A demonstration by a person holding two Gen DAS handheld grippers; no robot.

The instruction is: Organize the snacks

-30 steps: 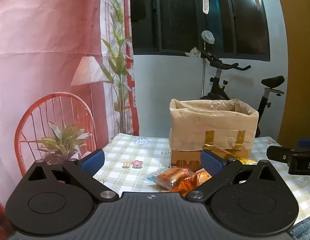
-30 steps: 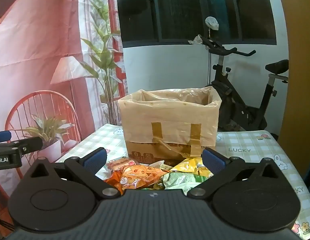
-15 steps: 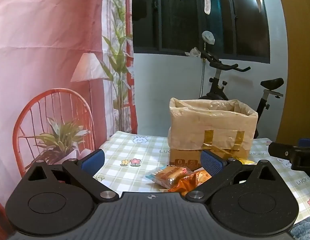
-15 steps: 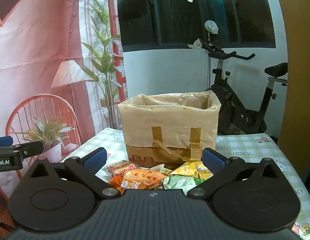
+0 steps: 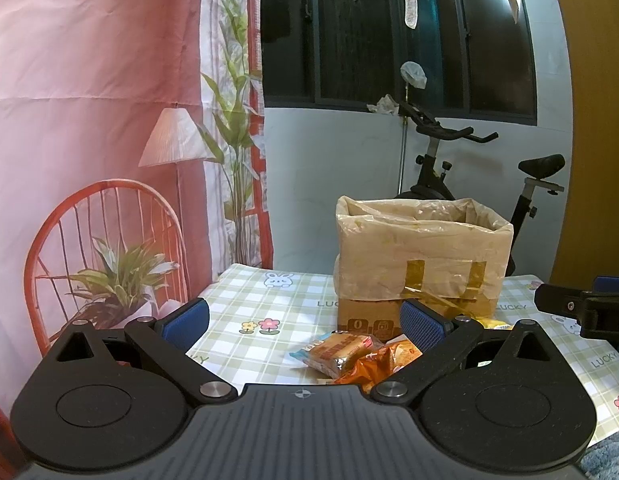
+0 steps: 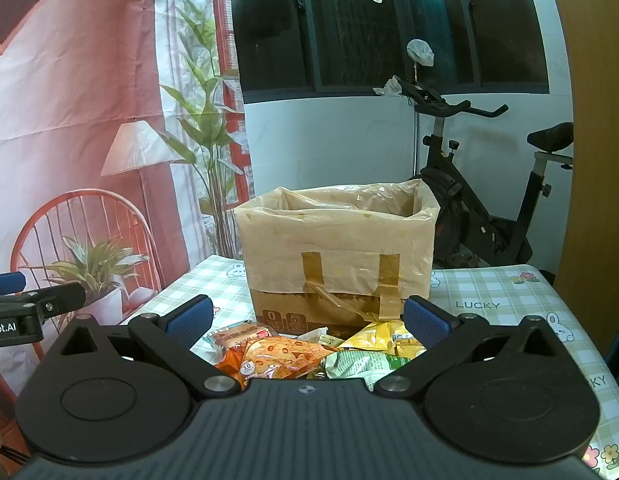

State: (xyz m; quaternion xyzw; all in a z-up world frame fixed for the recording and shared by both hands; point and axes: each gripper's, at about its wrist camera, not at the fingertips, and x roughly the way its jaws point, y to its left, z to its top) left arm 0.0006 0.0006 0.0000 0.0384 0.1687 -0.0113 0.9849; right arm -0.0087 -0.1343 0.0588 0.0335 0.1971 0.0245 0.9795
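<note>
A cardboard box lined with a tan plastic bag (image 5: 421,256) (image 6: 337,248) stands on the checked tablecloth (image 5: 269,304), its top open. In front of it lies a pile of snack packets: an orange biscuit pack (image 5: 337,350) (image 6: 241,332), an orange chip bag (image 6: 281,354), a yellow bag (image 6: 383,336) and a green bag (image 6: 357,362). My left gripper (image 5: 303,318) is open and empty, above the table left of the pile. My right gripper (image 6: 305,316) is open and empty, just above and behind the pile, facing the box.
An exercise bike (image 6: 481,184) stands behind the table by the white wall. A pink printed backdrop with a chair and plant (image 5: 105,240) hangs at the left. The table's right edge (image 6: 581,320) is near an orange door.
Both grippers have risen and tilted slightly, so the box and snacks sit a little lower in view. Nothing was taken hold of; both jaws stay open.
</note>
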